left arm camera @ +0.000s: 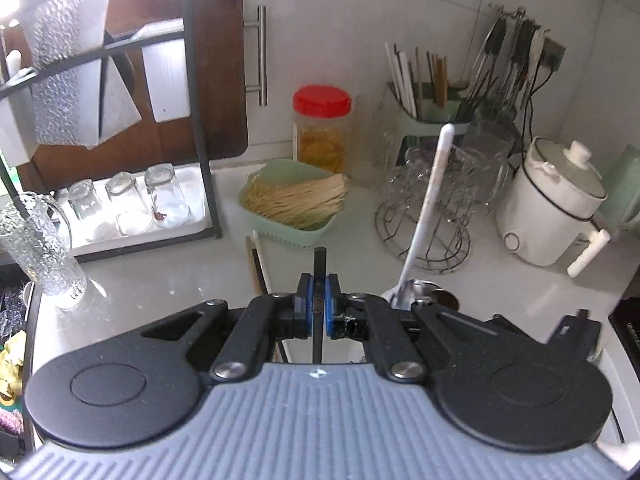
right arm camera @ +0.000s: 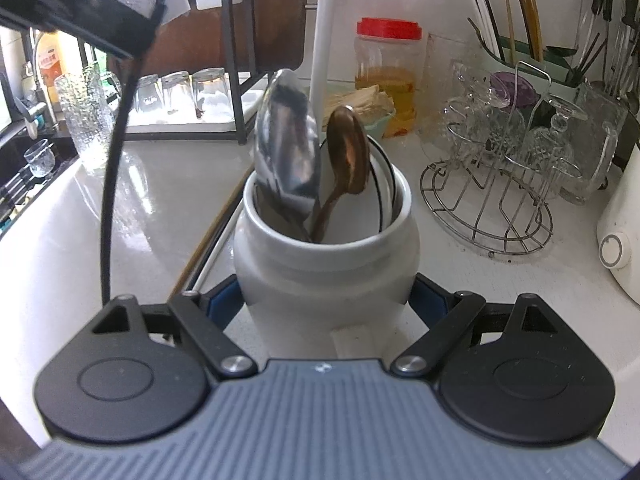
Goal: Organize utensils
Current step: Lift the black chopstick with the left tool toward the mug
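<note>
While your left gripper (left arm camera: pixel 319 304) is pinching a thin black handle (left arm camera: pixel 320 268) upright between its blue pads, jaws clamped tight on it, your right gripper (right arm camera: pixel 326 304) is gripping a glossy white ceramic jar (right arm camera: pixel 326 268), jaws spread wide against its rounded sides. You are holding that jar just above the pale bench (right arm camera: pixel 60 248), and it is carrying two spoons: one large shiny steel spoon (right arm camera: pixel 286 144) and one smaller bronze spoon (right arm camera: pixel 347 150), both standing bowl-up, with a white black-rimmed piece leaning behind them. Two loose chopsticks (left arm camera: pixel 256 264) are lying on the bench beside it. No writing is reading clearly; the orange label far left is too blurred. Three clear tumblers (left arm camera: pixel 126 204) are sitting upside down on the rack tray (left arm camera: pixel 192 236), and a red-lidded plastic jar (left arm camera: pixel 322 128) is standing by the wall.
</note>
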Available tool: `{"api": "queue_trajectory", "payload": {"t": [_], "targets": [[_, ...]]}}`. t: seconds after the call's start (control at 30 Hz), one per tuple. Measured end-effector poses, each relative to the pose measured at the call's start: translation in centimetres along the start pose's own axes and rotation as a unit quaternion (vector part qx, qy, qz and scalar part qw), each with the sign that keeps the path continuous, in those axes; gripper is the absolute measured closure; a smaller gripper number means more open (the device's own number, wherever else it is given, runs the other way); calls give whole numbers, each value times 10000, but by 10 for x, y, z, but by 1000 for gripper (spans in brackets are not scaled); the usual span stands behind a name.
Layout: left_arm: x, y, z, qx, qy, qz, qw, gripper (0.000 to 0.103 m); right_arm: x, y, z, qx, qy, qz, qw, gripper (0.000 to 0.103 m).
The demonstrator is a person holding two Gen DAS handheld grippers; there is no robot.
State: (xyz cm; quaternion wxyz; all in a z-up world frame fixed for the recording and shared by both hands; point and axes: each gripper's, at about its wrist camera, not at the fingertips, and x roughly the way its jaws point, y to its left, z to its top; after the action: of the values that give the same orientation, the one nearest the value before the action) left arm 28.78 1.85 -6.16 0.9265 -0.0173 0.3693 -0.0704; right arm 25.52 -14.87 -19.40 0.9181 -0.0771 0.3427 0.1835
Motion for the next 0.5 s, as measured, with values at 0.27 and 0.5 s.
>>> {"api": "queue_trajectory", "payload": {"t": [0.27, 0.5], "targets": [[-29, -4, 0, -26, -276, 102, 9996, 96, 0, 0, -2, -15, -80, 19, 10000, 13], [-47, -9, 6, 9, -502, 165, 9986, 97, -1, 0, -5, -9, -137, 32, 9999, 13]]}}
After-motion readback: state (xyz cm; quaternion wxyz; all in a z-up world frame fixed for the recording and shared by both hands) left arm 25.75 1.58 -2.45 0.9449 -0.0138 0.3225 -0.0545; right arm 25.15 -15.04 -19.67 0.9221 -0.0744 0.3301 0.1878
